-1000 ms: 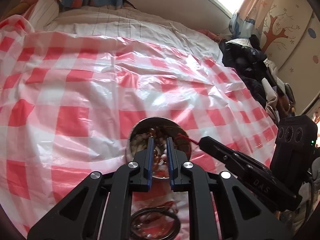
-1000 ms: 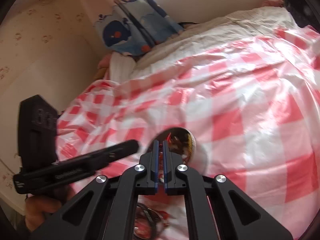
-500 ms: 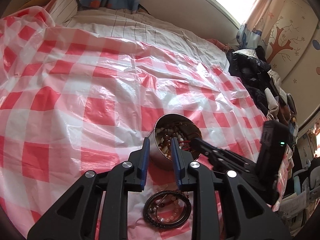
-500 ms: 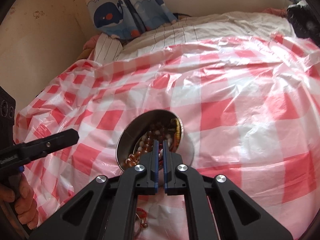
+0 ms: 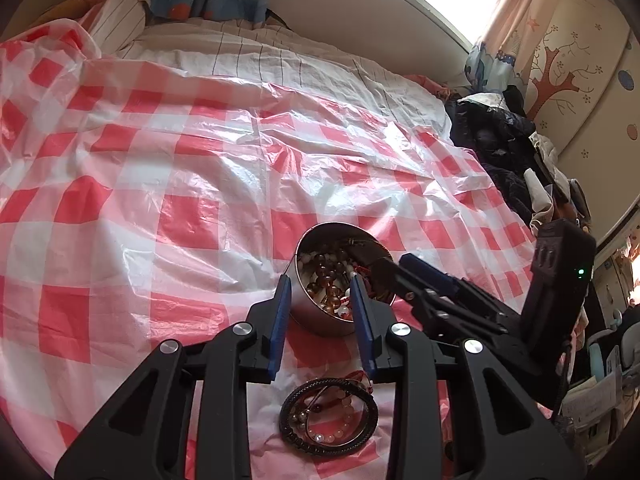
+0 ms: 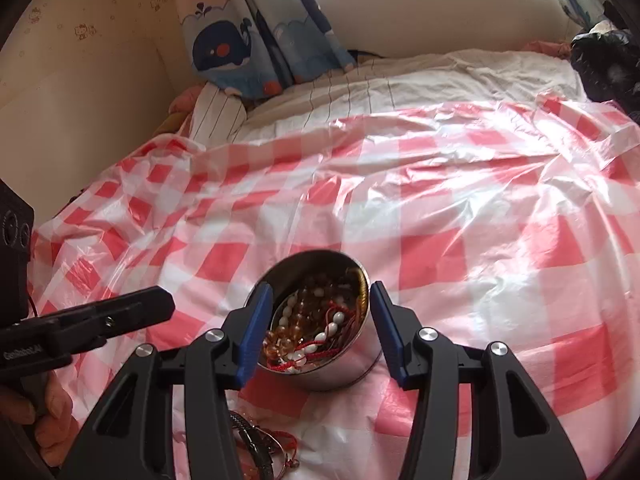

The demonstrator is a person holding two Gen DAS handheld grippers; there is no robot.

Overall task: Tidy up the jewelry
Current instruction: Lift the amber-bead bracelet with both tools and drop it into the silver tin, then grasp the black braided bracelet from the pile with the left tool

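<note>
A round metal tin (image 5: 320, 322) (image 6: 352, 368) stands on the red-and-white checked plastic sheet (image 5: 180, 220), holding bead bracelets and red cord (image 6: 316, 324). My left gripper (image 5: 319, 280) hovers just short of the tin, its jaws opening with nothing pressed between the pads. My right gripper (image 6: 320, 286) hangs over the tin, its jaws also opening, its blue pads on either side of the rim without touching it. In the left wrist view the right gripper (image 5: 394, 262) reaches over the tin's right rim. Loose bracelets (image 5: 328, 416) (image 6: 260, 448), one a black braided ring, lie in front of the tin.
The sheet covers a bed with a striped quilt (image 5: 260, 60) behind it. Dark clothes (image 5: 500, 144) are piled at the bed's right edge. A whale-print curtain (image 6: 260, 40) and a wall close off the far side. A person's hand (image 6: 40, 412) holds the left gripper (image 6: 164, 304).
The right jaws have gone from shut to wide apart above the tin, and the red cord they held now lies in it. The left jaws have widened and drawn back slightly from the tin.
</note>
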